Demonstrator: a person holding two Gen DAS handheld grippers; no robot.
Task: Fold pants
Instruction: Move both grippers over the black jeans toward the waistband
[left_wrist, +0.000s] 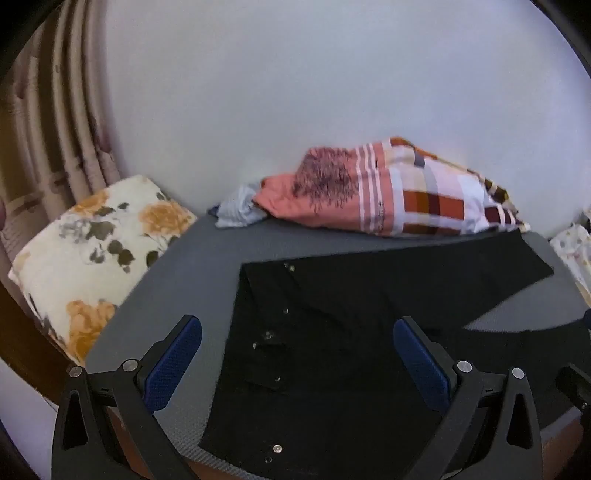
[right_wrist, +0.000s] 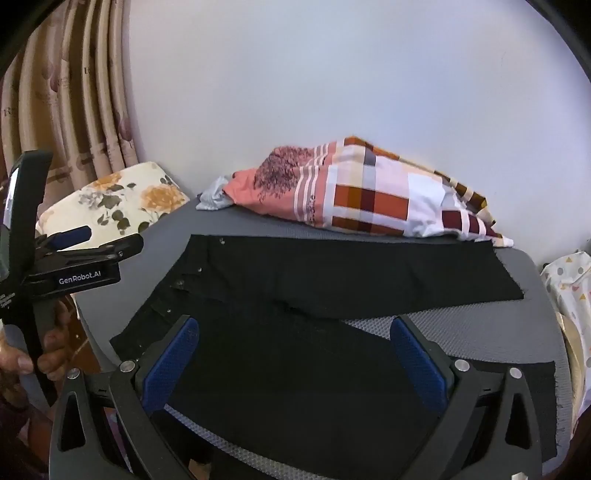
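Black pants (left_wrist: 332, 332) lie spread flat on a grey mat (left_wrist: 177, 288), waistband with metal studs to the left, two legs running right in a V. They also show in the right wrist view (right_wrist: 332, 273). My left gripper (left_wrist: 297, 328) is open and empty, hovering above the waist end. My right gripper (right_wrist: 295, 328) is open and empty above the near leg. The left gripper also shows at the left edge of the right wrist view (right_wrist: 77, 236), held by a hand.
A pile of checked orange and pink cloth (right_wrist: 362, 192) lies along the mat's far edge by the white wall. A floral cushion (left_wrist: 96, 251) sits to the left, curtains (right_wrist: 74, 92) behind it. Patterned fabric (right_wrist: 569, 288) lies at the right edge.
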